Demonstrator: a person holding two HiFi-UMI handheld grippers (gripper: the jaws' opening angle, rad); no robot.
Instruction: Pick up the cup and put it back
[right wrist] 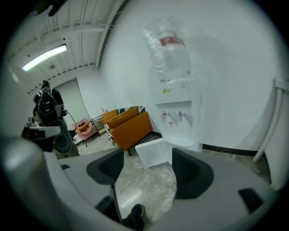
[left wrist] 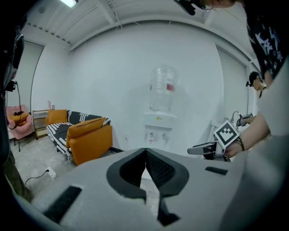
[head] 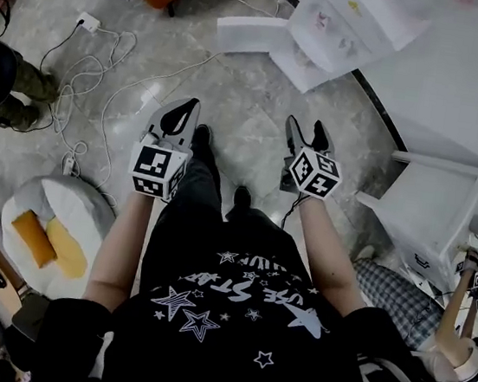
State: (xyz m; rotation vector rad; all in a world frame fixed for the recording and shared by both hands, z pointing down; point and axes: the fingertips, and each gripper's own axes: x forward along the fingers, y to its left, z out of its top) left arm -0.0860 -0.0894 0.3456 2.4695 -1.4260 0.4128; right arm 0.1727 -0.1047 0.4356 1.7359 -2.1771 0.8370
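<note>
The left hand-held gripper [head: 182,113] has its jaws pressed together, empty. The right hand-held gripper [head: 303,131] is spread open, empty. Both point toward a water dispenser [right wrist: 176,113] over the marble floor [head: 235,89].

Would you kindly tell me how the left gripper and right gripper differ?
The left gripper has its jaws pressed together; the right gripper has its jaws apart. The floor shows through the right gripper's gap, barely any through the left gripper's. Both are empty and face the water dispenser.

Head view looks down; both gripper views face the dispenser [left wrist: 158,122].
</note>
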